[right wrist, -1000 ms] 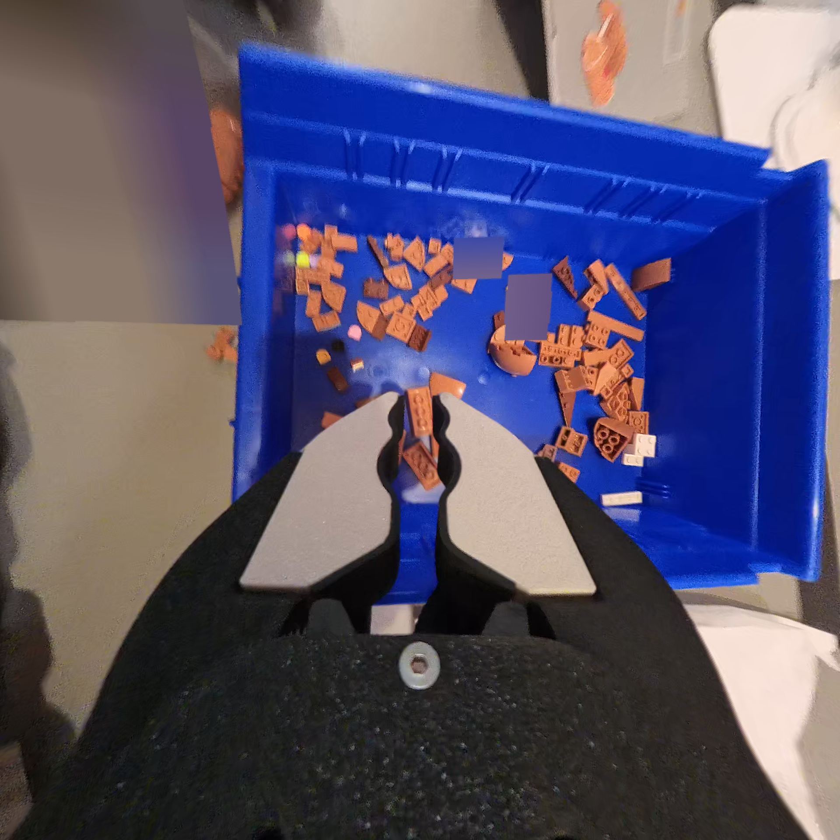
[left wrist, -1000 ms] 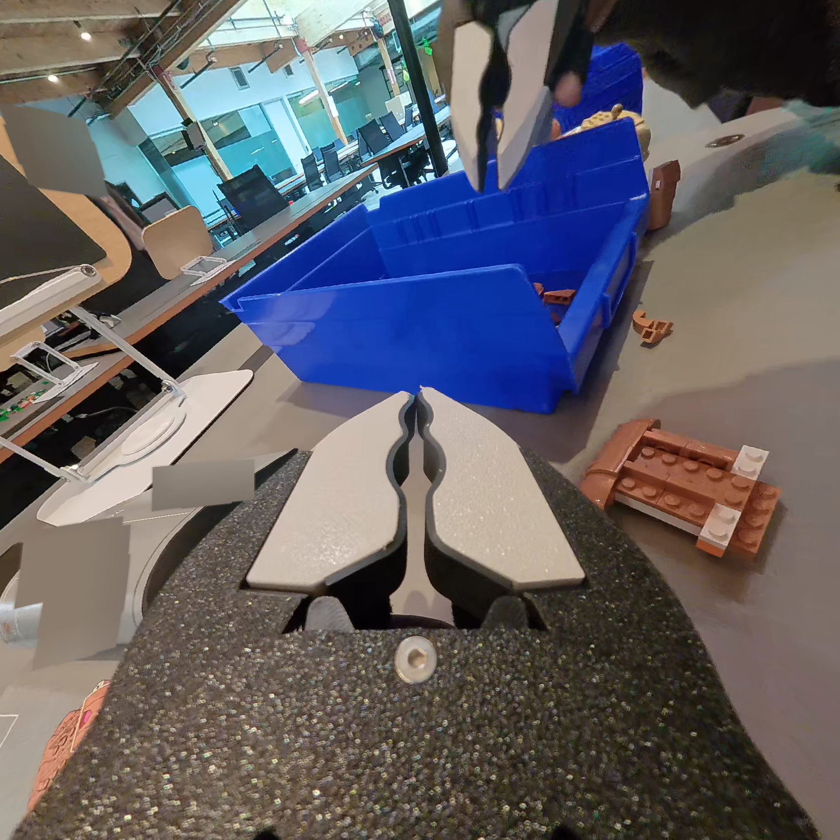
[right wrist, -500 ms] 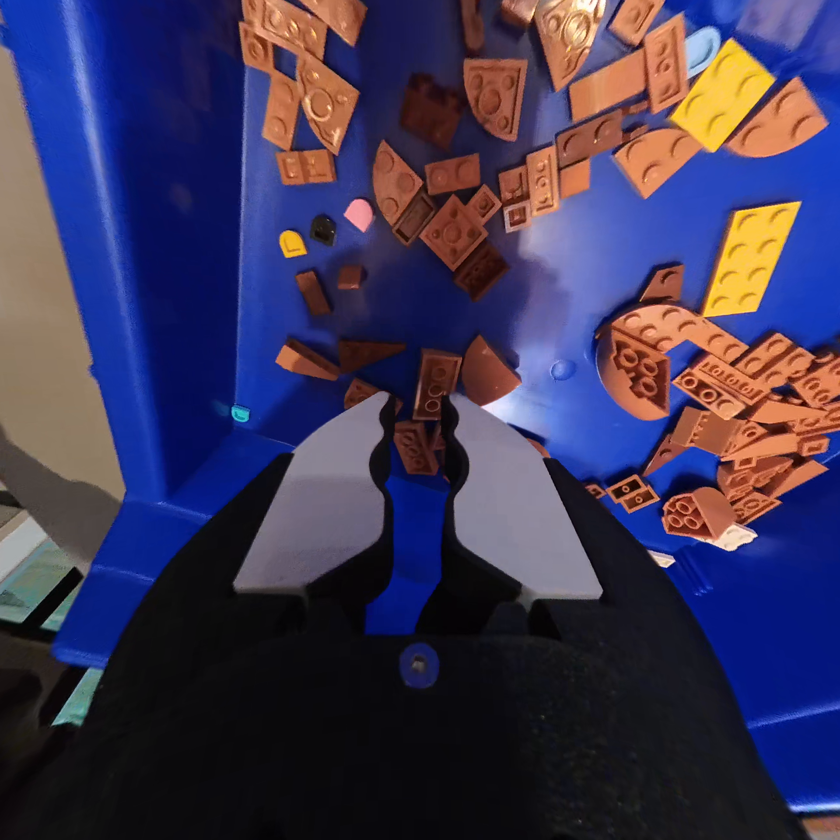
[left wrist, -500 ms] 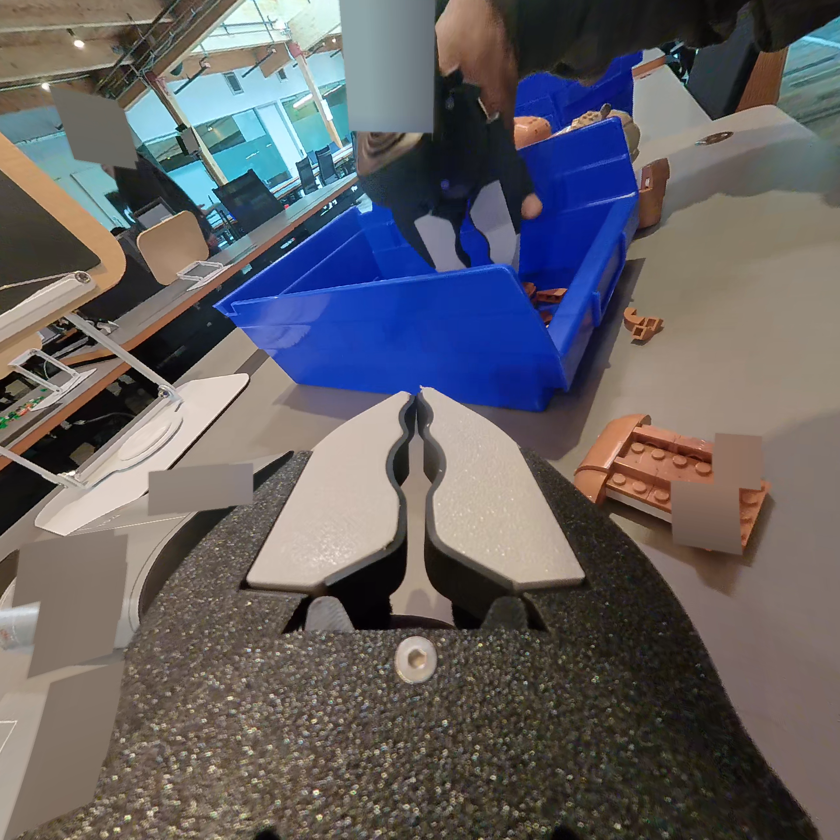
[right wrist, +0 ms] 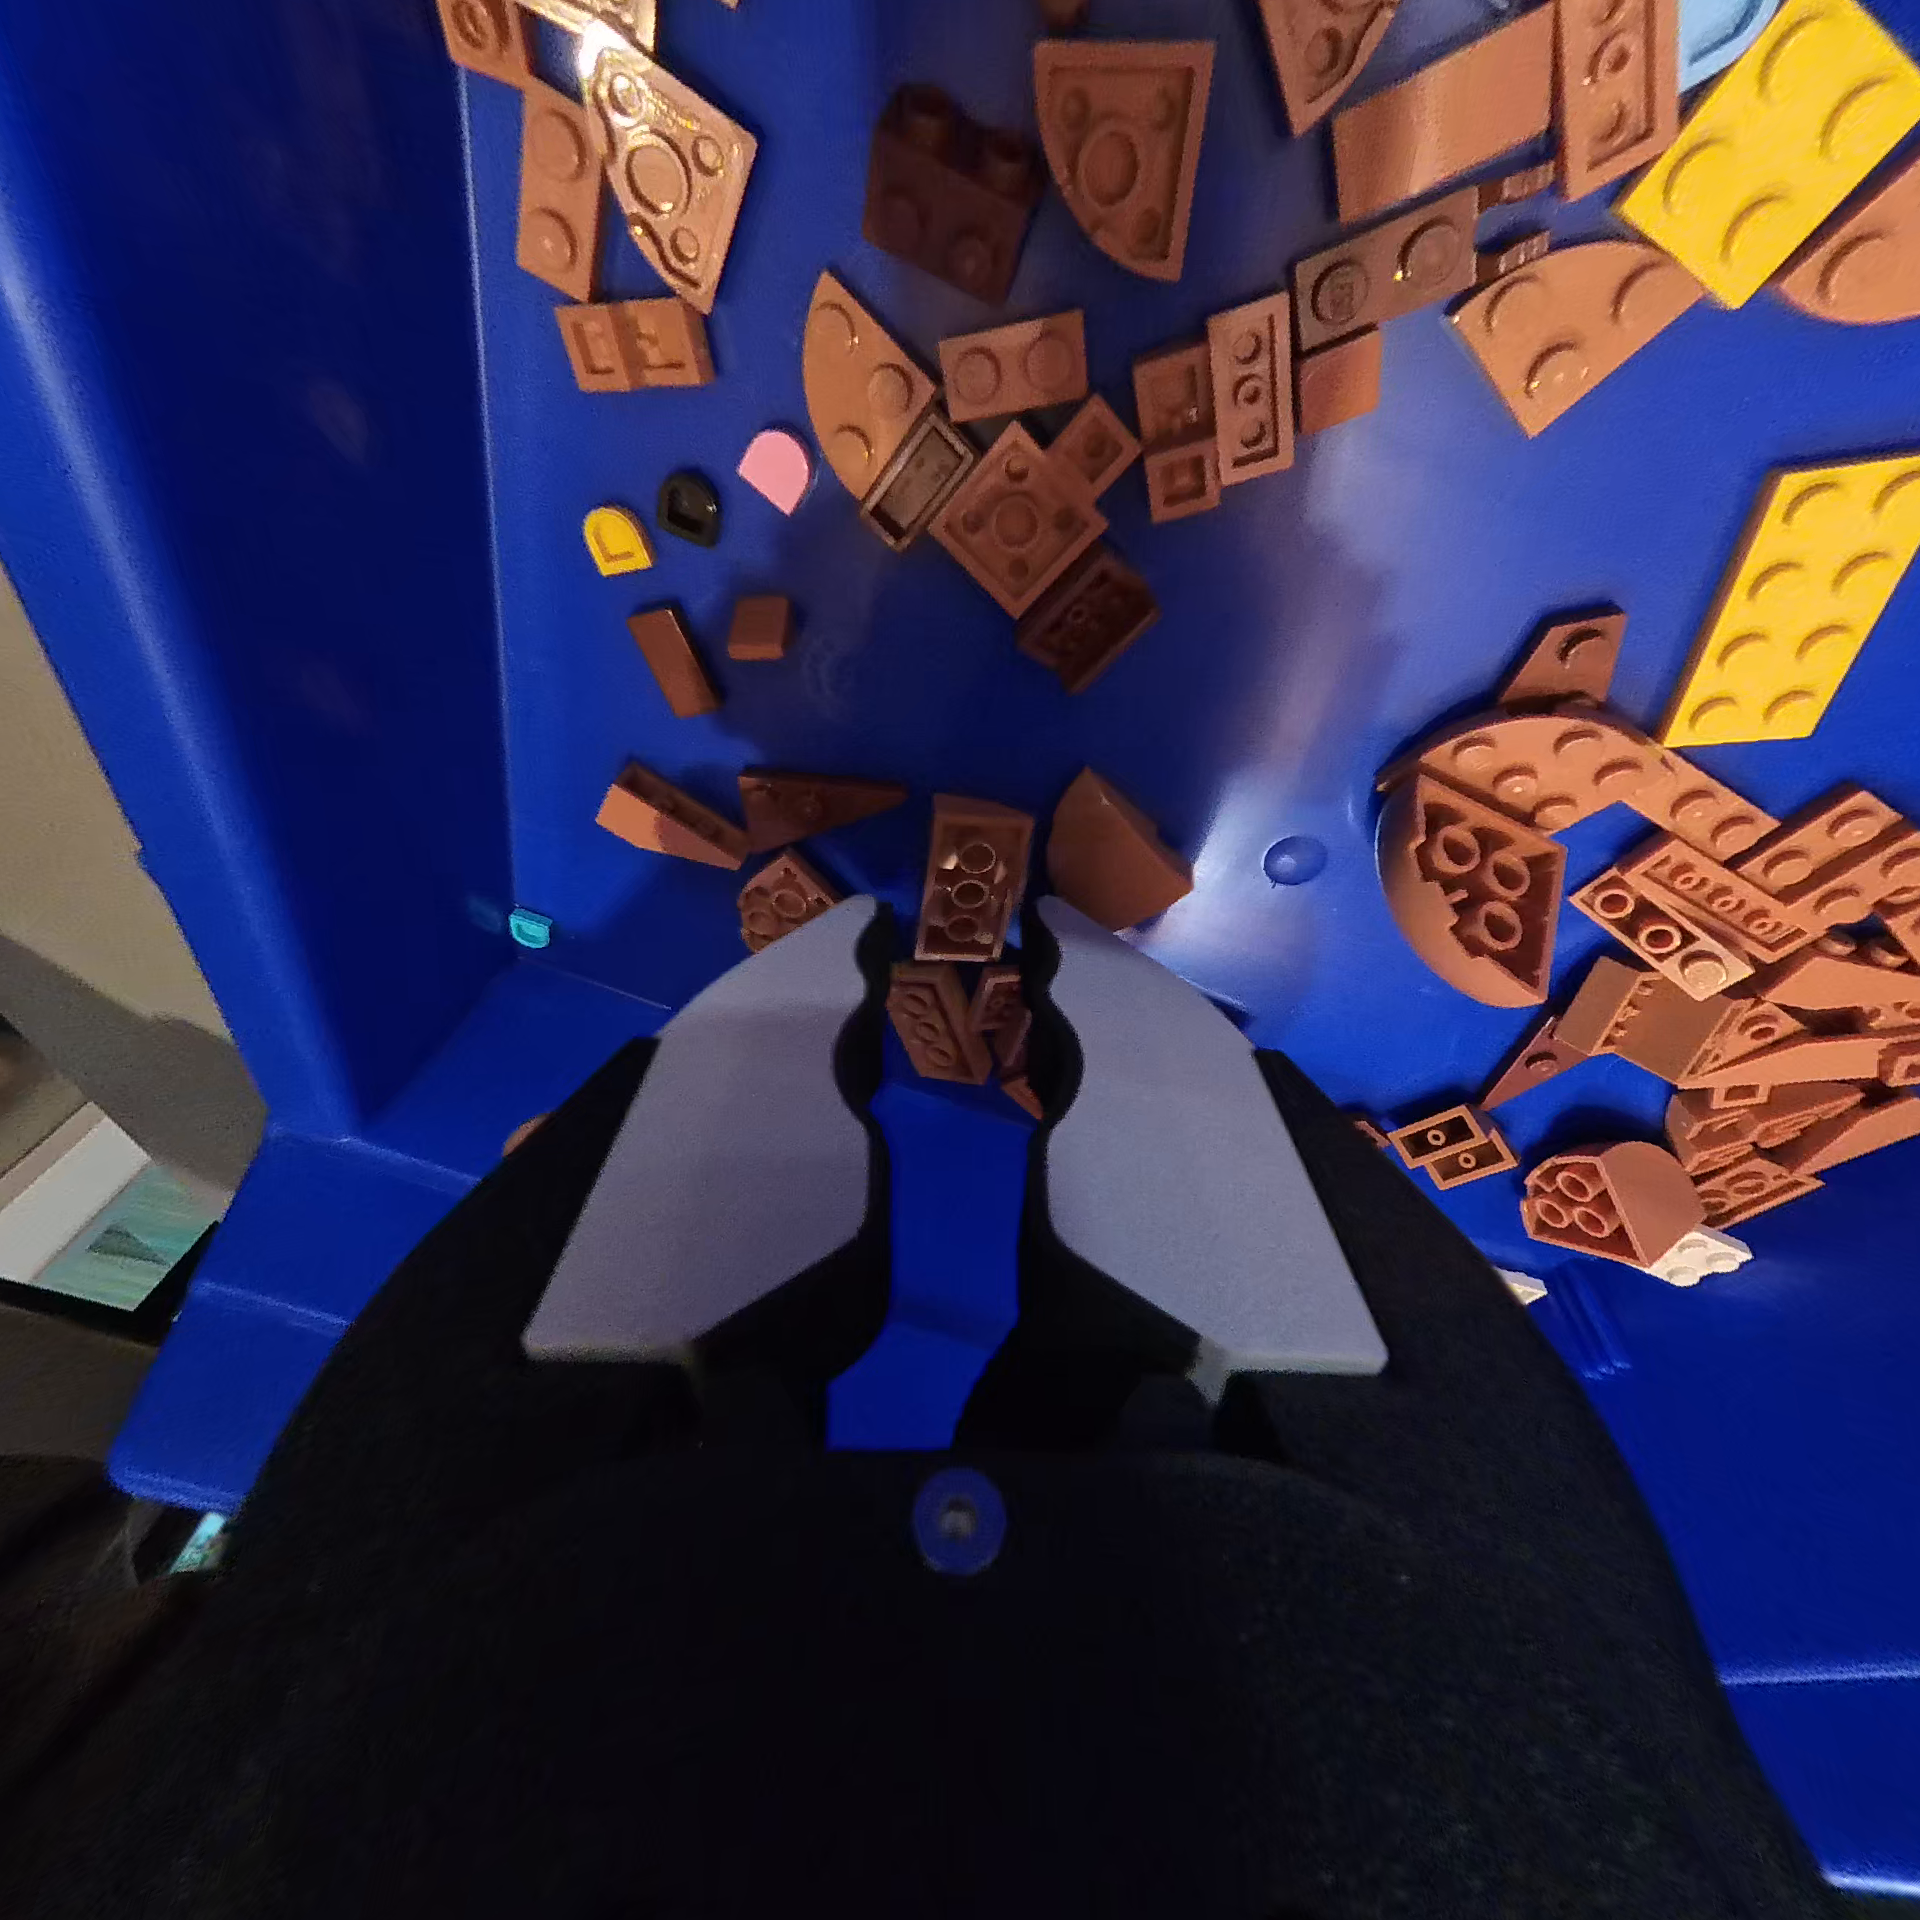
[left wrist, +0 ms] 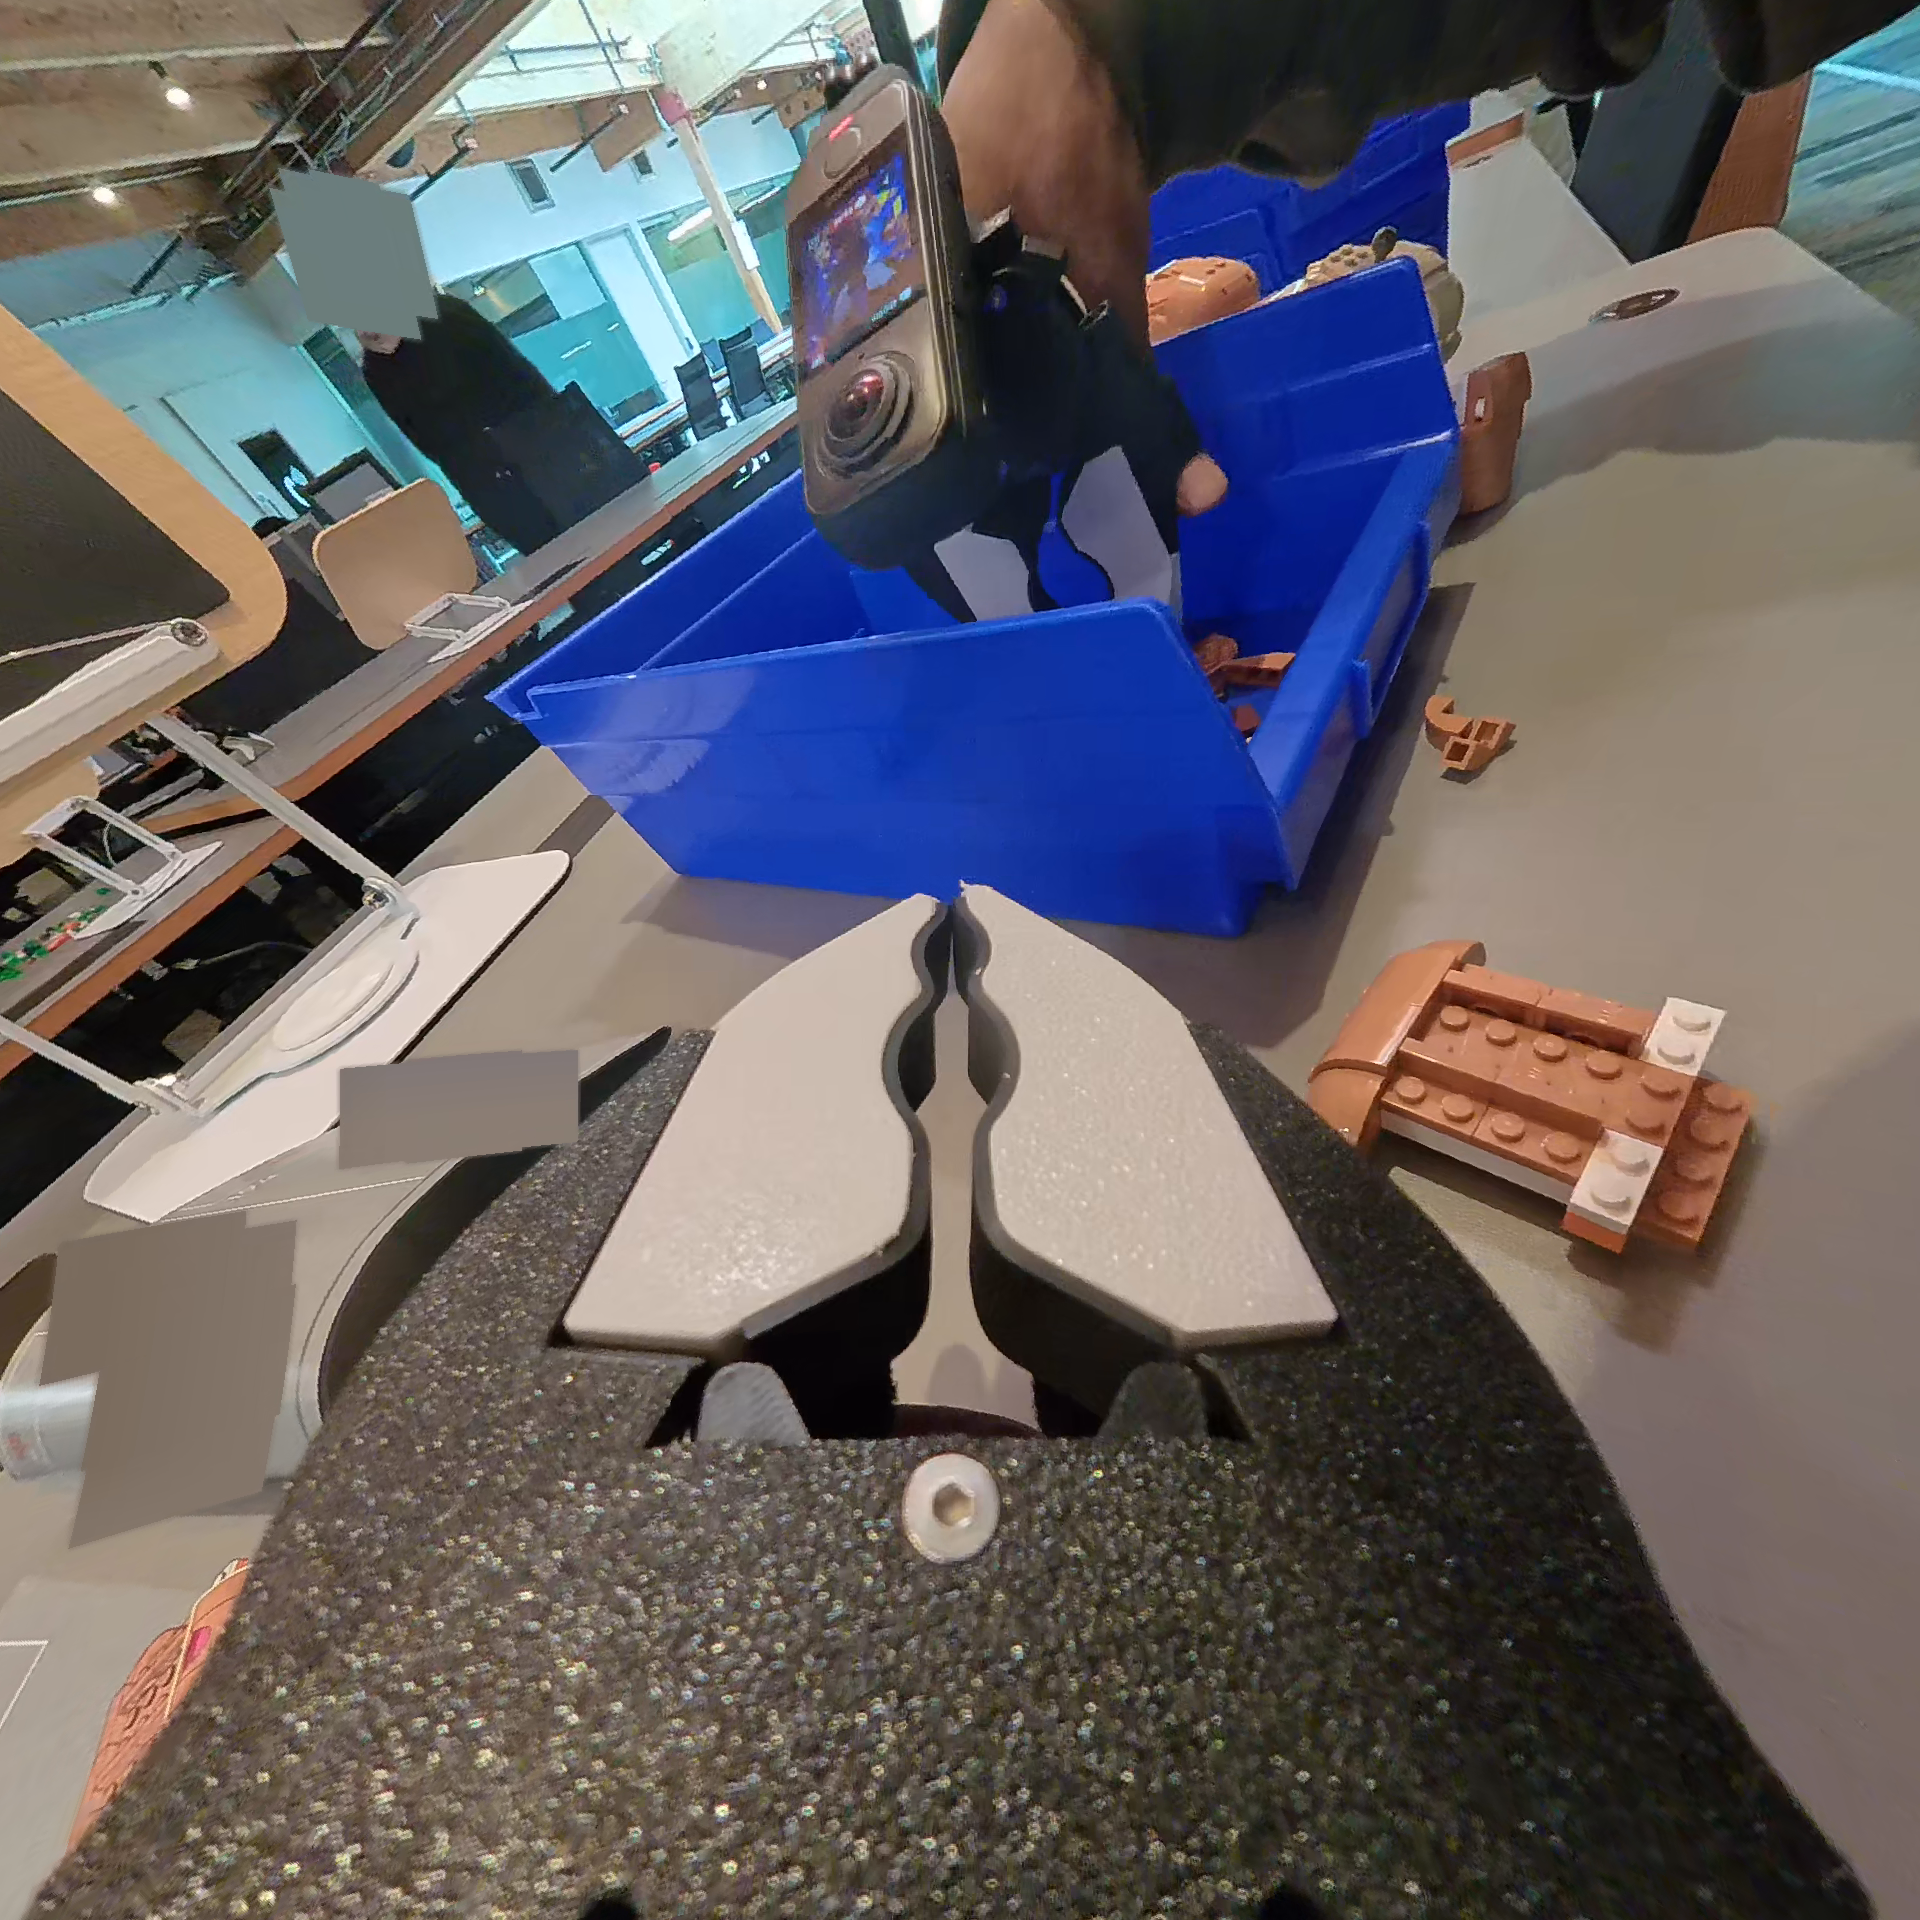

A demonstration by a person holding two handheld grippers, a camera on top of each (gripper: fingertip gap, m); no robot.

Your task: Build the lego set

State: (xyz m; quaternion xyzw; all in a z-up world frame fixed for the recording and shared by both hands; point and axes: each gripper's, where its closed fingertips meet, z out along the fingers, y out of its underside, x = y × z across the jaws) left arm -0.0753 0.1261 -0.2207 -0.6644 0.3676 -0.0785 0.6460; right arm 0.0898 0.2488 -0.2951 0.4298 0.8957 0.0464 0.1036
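Straddling brown brick [right wrist: 971, 878], right fingers [right wrist: 1164, 1101] parted | left fingers [left wrist: 810, 1122] closed, empty

You see a bright blue bin [left wrist: 935, 748] | reddish-brown studded bricks [right wrist: 971, 883] scattered in it | two yellow plates [right wrist: 1808, 603] | a pink tile [right wrist: 777, 470] | a brown-and-white lego assembly [left wrist: 1538, 1091] on a grey table [left wrist: 1662, 644] | grey fingers [left wrist: 1091, 1122] in a speckled black housing [left wrist: 935, 1662].
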